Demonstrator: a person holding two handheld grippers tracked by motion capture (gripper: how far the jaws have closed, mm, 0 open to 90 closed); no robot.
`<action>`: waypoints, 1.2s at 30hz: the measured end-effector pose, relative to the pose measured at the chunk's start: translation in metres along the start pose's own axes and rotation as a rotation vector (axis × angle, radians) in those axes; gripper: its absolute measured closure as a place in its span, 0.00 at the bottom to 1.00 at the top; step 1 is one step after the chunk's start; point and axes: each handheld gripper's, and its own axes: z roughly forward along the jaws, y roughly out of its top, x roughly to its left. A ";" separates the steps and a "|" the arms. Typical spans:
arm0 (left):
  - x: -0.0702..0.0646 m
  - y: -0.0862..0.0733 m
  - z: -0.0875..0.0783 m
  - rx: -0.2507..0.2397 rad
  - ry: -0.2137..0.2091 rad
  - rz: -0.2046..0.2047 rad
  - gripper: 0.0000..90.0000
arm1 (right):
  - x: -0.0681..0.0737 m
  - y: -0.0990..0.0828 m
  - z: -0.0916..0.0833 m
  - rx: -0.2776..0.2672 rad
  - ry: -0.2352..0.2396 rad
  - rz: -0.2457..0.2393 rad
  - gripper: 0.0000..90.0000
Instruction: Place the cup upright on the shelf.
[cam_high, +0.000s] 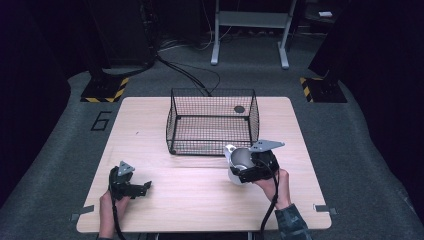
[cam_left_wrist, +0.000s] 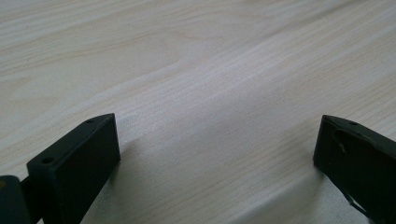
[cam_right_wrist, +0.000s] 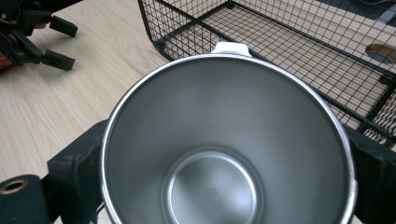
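Note:
A steel cup (cam_high: 238, 161) with a white handle is held tipped on its side just in front of the black wire basket (cam_high: 212, 121). My right gripper (cam_high: 250, 169) is shut on the cup's body. In the right gripper view the cup (cam_right_wrist: 224, 149) has its mouth towards the camera, with its inside bare and one jaw on each side of it. The basket (cam_right_wrist: 299, 60) lies just beyond the cup's rim. My left gripper (cam_high: 142, 188) rests low over the table at the front left, open, with bare wood between its jaws (cam_left_wrist: 219, 154).
The light wooden table (cam_high: 150, 120) has a round dark hole (cam_high: 239, 109) seen through the basket's far right corner. Dark floor, cables and a metal stand's legs (cam_high: 250, 35) lie beyond the table's far edge.

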 end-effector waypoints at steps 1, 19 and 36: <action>0.000 0.000 0.000 0.000 0.000 0.000 0.00 | 0.001 0.002 0.000 0.001 0.004 -0.001 0.07; 0.000 0.000 0.000 -0.005 0.000 -0.001 0.00 | 0.004 0.041 -0.008 -0.020 0.040 -0.052 0.07; -0.001 0.000 0.001 -0.015 0.004 -0.010 0.00 | 0.001 0.089 -0.003 -0.034 0.041 -0.091 0.07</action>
